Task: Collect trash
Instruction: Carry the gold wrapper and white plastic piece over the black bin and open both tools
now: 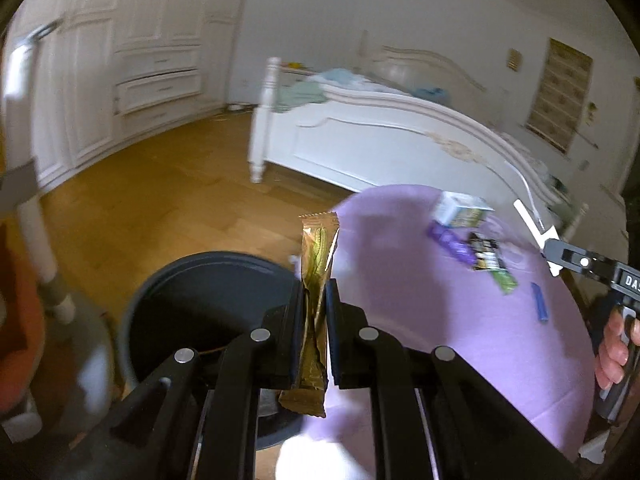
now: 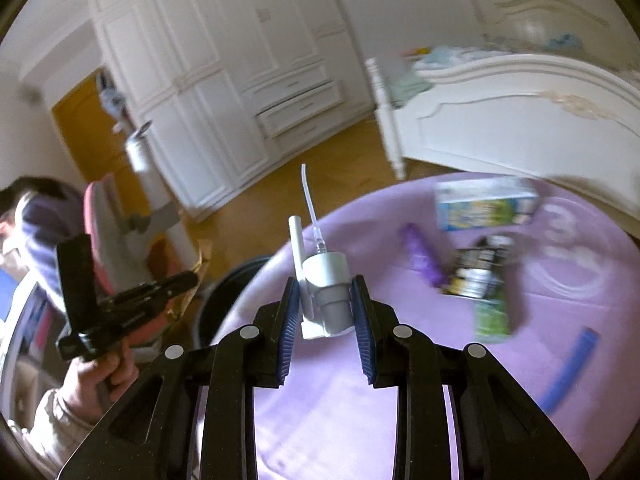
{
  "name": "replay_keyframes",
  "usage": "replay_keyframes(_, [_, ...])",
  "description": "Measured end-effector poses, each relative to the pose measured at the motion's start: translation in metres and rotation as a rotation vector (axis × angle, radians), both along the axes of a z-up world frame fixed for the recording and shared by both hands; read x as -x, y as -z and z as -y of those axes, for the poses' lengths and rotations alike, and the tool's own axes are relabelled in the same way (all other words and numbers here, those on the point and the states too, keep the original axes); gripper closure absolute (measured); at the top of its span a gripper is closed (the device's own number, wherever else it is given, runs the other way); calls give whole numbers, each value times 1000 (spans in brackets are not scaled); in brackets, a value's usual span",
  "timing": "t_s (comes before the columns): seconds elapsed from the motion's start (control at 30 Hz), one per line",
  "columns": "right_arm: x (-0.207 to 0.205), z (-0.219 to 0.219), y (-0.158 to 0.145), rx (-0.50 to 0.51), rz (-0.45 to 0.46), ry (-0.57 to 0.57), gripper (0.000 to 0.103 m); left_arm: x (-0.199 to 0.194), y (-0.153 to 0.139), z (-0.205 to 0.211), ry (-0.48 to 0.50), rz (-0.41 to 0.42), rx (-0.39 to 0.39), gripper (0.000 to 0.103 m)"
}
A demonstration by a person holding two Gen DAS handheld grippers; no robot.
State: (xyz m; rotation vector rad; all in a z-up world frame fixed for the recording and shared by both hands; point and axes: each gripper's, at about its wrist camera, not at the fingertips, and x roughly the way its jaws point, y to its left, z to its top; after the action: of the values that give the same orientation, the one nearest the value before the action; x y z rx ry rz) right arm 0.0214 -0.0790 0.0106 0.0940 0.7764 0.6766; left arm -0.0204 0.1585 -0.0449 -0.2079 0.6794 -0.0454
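I see a round table [image 2: 340,380] draped in smooth lilac cloth, with a dark round plastic bin [image 1: 208,300] beside it. My left gripper [image 1: 314,320] pinches a crinkled gold foil wrapper [image 1: 318,264] upright at the bin's rim. My right gripper [image 2: 325,300] clamps a white plastic spray pump head [image 2: 326,280] with its thin tube.

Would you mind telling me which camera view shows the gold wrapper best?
The left wrist view: the gold wrapper stands upright, clamped in the left gripper, close and nearly whole, beside the dark bin. The right wrist view shows only a small gold edge behind that gripper.
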Motion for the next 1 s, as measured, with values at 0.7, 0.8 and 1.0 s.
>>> replay_keyframes(0.7, [-55,-178,61,71,-178,-209,75,4,34,-82,-144,-53,68,90])
replay_keyframes(0.8, [-58,-182,68,80,-187,-217,75,1,36,-84,-148,-58,75,90])
replay_keyframes(1.0, [-64,-198,77,97,-196,-226,75,-5,40,-90,-151,-69,84,90])
